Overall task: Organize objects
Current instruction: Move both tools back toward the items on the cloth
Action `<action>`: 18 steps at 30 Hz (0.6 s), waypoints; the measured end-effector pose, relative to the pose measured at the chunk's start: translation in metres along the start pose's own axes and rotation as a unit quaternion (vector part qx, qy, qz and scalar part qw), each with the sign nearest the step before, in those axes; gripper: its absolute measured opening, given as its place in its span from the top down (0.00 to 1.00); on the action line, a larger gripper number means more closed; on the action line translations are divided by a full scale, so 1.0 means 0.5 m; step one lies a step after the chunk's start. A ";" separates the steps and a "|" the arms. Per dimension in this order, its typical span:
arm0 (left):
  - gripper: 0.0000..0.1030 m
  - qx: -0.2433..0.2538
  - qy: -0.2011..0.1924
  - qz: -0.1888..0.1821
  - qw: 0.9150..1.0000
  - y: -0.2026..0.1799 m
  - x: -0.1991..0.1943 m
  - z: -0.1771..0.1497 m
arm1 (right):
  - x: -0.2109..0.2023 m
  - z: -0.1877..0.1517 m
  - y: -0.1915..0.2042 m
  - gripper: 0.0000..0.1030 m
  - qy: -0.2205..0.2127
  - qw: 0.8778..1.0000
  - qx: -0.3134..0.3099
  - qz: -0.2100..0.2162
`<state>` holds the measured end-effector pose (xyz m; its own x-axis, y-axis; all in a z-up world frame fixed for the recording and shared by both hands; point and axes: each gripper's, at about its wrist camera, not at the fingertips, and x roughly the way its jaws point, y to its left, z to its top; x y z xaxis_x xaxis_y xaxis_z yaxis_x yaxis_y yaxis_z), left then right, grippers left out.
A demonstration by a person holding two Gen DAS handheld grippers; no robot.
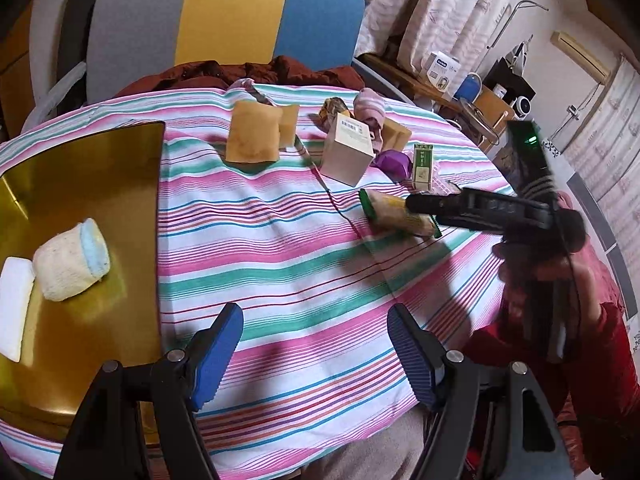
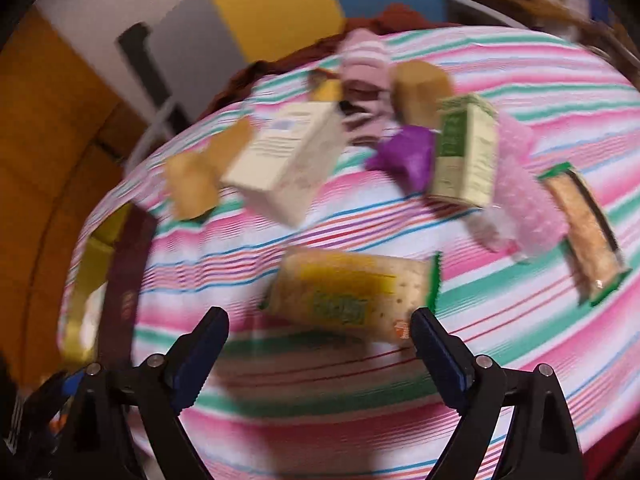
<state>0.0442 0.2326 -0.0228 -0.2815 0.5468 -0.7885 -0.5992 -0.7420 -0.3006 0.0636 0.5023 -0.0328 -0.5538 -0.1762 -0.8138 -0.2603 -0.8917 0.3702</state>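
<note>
Right wrist view: cracker packet (image 2: 348, 292) label (yellow-green) blurred, unreadable.

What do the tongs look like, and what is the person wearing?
Both tongs, left and right, have black angular frames with silver round bolts. Their fingers carry dark blue ribbed pads. Seen from the left camera, the right tongs have black cables and a small green light behind them. The person wears a red sleeve.
</note>
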 end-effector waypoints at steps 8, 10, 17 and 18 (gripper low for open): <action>0.27 0.014 0.011 -0.004 1.000 -0.030 0.021 0.002 | -0.108 0.060 -0.149 0.10 -0.082 0.979 0.065 -0.176; 0.27 0.015 0.016 -0.005 1.000 -0.035 0.029 0.002 | -0.100 0.072 -0.199 0.10 -0.064 0.971 0.087 -0.214; 0.27 0.019 0.034 -0.011 0.999 -0.055 0.058 0.014 | -0.047 0.090 -0.284 0.09 -0.014 0.968 0.104 -0.229; 0.27 0.023 0.036 -0.008 0.999 -0.061 0.063 0.018 | -0.047 0.090 -0.285 0.09 -0.019 0.968 0.103 -0.226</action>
<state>0.0469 0.2758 -0.0337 -0.2171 0.5283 -0.8208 -0.6380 -0.7132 -0.2902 0.0781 0.6522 -0.0464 -0.3736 0.2317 -0.8982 -0.6336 -0.7709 0.0647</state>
